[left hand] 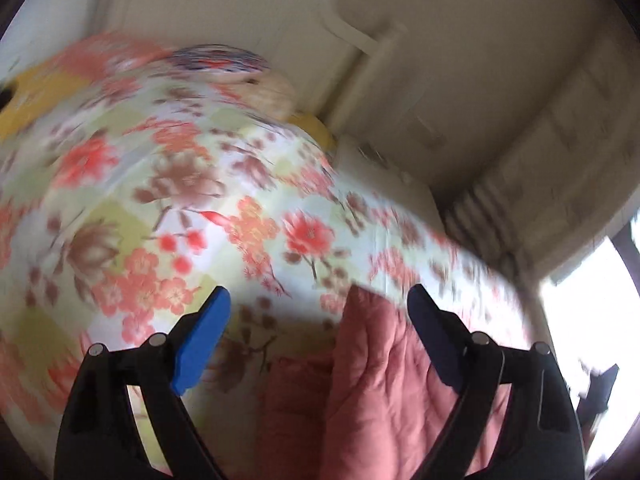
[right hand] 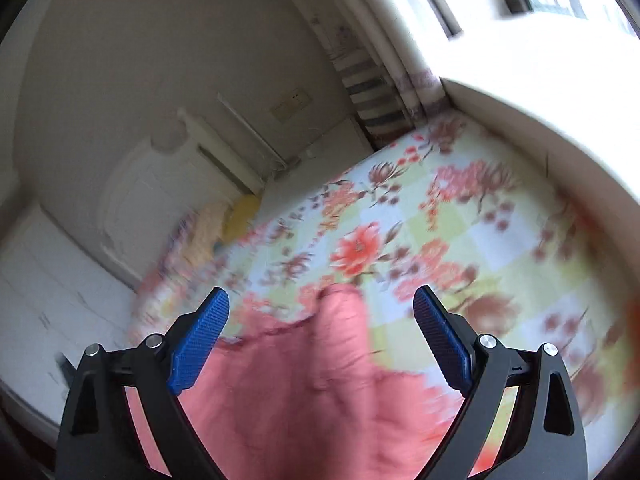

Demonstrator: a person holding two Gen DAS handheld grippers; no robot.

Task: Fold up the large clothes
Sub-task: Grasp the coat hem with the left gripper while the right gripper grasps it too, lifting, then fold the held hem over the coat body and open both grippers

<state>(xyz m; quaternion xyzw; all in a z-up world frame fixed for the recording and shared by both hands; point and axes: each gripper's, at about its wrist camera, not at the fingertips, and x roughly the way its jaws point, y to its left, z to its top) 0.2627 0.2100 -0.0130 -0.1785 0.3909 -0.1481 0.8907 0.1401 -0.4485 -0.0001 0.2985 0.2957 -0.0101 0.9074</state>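
Looking for any labels or writing, nothing's readable, both views are pretty blurry. The pink quilted garment [right hand: 320, 380] is soft and wrinkly, bunched up on the floral bedsheet [right hand: 420, 216], right under both tools. Left gripper [left hand: 320, 336] and right gripper [right hand: 320, 336] both hang spread wide over it, gripping nothing.
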